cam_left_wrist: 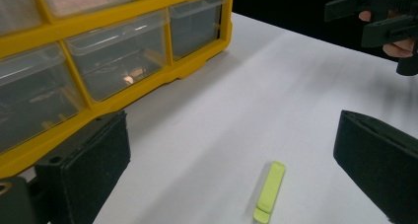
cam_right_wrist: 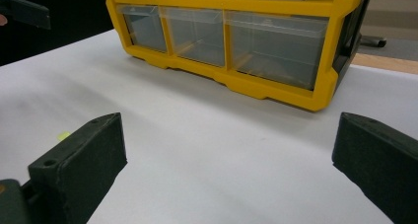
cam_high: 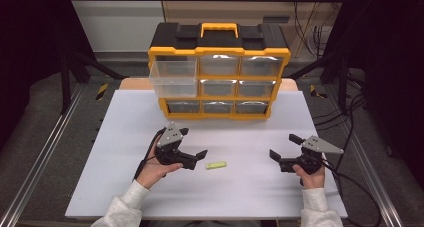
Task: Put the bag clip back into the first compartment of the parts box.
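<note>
The small flat yellow-green plastic piece [cam_high: 216, 165] lies on the white desk [cam_high: 240, 187], just beside the left claw [cam_high: 200, 157] — its jaws spread, empty. The right claw [cam_high: 274, 156] is also spread, well apart from the yellow drawer cabinet [cam_high: 219, 52].

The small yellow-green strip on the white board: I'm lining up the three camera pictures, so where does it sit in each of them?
High view: the yellow-green strip lies flat on the white board, just right of the left gripper.
Left gripper view: low in the picture, between the two open jaws.
Right gripper view: a small speck at the far left, above the left jaw.
Shared landmark: the yellow drawer cabinet.
</note>
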`<state>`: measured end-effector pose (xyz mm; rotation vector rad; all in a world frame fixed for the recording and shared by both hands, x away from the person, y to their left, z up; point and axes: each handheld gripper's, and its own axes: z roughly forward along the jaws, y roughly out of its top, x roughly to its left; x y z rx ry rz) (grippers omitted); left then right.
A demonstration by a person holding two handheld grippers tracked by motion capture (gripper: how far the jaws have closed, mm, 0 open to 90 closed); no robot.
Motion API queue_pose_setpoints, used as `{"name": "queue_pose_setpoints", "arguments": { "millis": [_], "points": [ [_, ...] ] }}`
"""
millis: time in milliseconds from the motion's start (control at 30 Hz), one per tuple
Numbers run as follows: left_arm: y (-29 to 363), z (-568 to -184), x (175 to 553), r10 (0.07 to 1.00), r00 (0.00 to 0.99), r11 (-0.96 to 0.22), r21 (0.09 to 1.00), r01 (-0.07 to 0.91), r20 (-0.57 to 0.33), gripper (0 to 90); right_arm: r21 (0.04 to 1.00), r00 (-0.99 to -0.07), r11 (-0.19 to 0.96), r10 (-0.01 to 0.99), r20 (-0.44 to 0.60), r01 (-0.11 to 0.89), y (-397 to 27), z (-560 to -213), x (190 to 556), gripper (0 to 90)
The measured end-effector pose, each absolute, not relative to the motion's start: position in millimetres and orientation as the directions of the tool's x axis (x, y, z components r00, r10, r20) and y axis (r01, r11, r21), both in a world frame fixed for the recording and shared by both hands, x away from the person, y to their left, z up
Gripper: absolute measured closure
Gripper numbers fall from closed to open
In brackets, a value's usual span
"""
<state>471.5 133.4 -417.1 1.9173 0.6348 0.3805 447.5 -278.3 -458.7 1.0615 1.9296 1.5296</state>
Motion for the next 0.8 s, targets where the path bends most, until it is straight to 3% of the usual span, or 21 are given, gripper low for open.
{"name": "queue_pose_setpoints", "arguments": {
  "millis": [800],
  "points": [
    [90.1, -447.7, 478.4, 0.540, 0.842, -0.479, 0.822, 0.309, -0.002, 2.5, 0.954, -0.601, 0.088, 0.792, 0.109, 0.288, -278.1, -458.9, 447.5, 0.3]
  ]
}}
